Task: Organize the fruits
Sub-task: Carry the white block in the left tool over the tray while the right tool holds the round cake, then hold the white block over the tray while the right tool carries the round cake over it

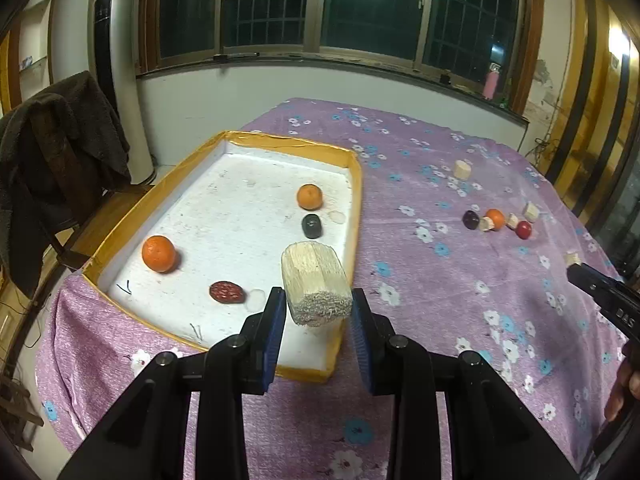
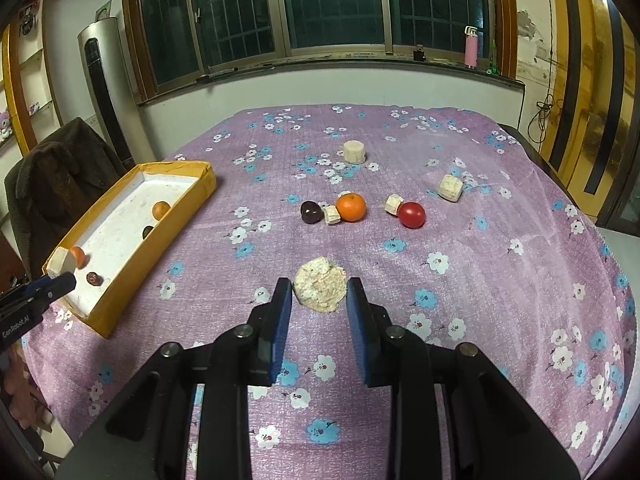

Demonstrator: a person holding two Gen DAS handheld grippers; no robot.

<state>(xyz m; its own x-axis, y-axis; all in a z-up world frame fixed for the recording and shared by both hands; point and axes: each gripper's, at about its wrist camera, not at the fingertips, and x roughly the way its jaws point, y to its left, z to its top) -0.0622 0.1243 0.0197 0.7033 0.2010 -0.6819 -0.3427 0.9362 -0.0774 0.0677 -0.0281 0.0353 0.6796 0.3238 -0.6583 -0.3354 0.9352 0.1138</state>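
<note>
Left gripper [image 1: 318, 308] grips a pale fibrous sugarcane cylinder [image 1: 314, 288] across its sides: stiff, light, rough. Right gripper [image 2: 319, 294] stands parted around a similar piece [image 2: 320, 289].

Black left gripper [image 1: 318, 312], blue pads [image 1: 276, 330] (round silver screws).

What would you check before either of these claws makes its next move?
1. Left gripper has its cane piece between the pads: ok; firm grip: cannot tell.
2. That piece is over the tray: ok.
3. Landing spot free of the date and dark plum: ok.
4. Right gripper straddles the pale chunk: ok.
5. Right gripper closed on it: not ok, gaps show.
6. Fruit remaining on the cloth: not ok.
</note>
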